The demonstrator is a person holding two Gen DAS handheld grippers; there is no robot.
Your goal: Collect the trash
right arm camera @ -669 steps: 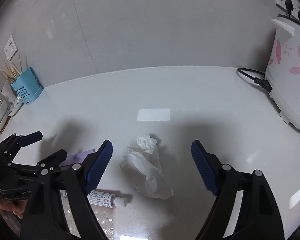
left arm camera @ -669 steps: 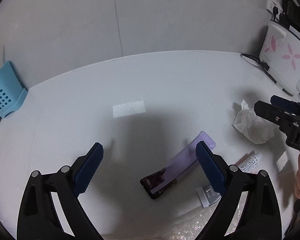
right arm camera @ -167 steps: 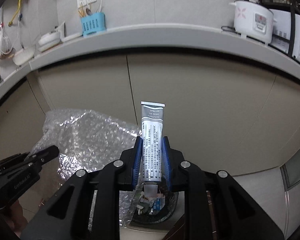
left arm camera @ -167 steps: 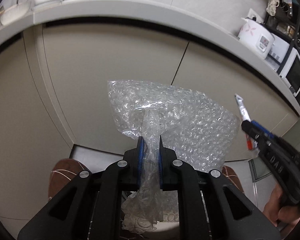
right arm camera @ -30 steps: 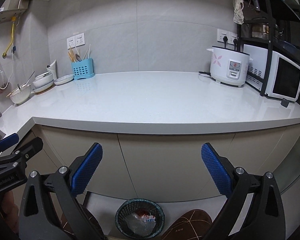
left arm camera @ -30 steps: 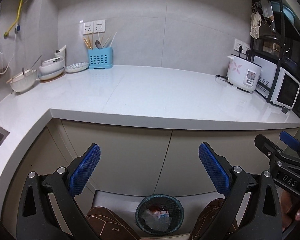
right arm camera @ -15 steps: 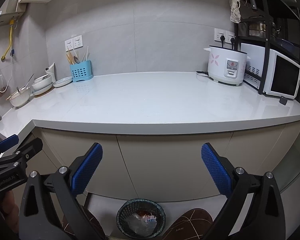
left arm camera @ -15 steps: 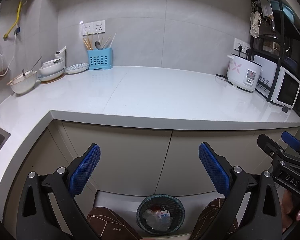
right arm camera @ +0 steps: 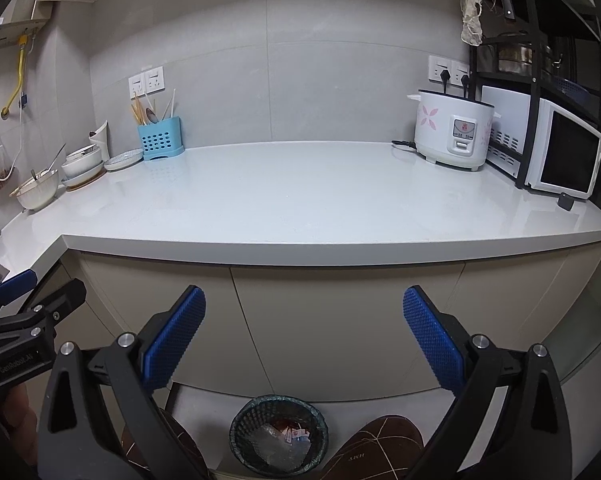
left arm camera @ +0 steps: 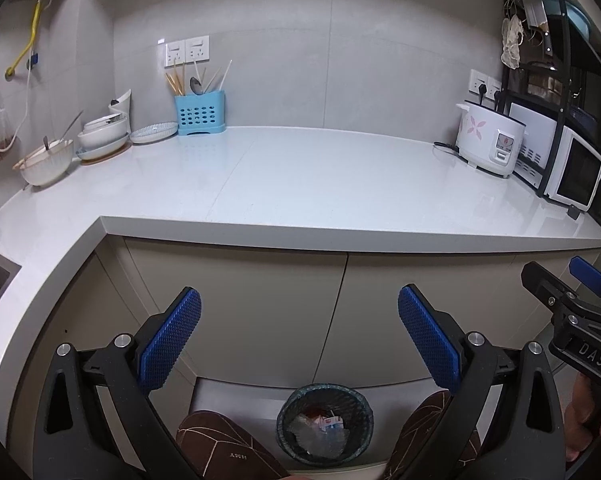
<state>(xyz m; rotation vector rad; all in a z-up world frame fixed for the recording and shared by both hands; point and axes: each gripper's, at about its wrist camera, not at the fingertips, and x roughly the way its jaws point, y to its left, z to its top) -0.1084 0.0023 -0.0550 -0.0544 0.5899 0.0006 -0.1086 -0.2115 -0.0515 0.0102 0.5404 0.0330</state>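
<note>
Left hand-held gripper (left arm camera: 299, 334): jaws spread wide, nothing in them. Right hand-held gripper (right arm camera: 304, 336): same, wide apart and empty. Trash bin (right arm camera: 278, 434) sits on the floor below and between my fingers, against the cabinet base, with clear wrap and small packaging (right arm camera: 296, 435) inside. My slippers (left arm camera: 228, 446) flank it. Counter (right arm camera: 300, 196) ahead and above; rice cooker (right arm camera: 452, 134) far right, blue utensil holder (right arm camera: 159, 138) far left.
</note>
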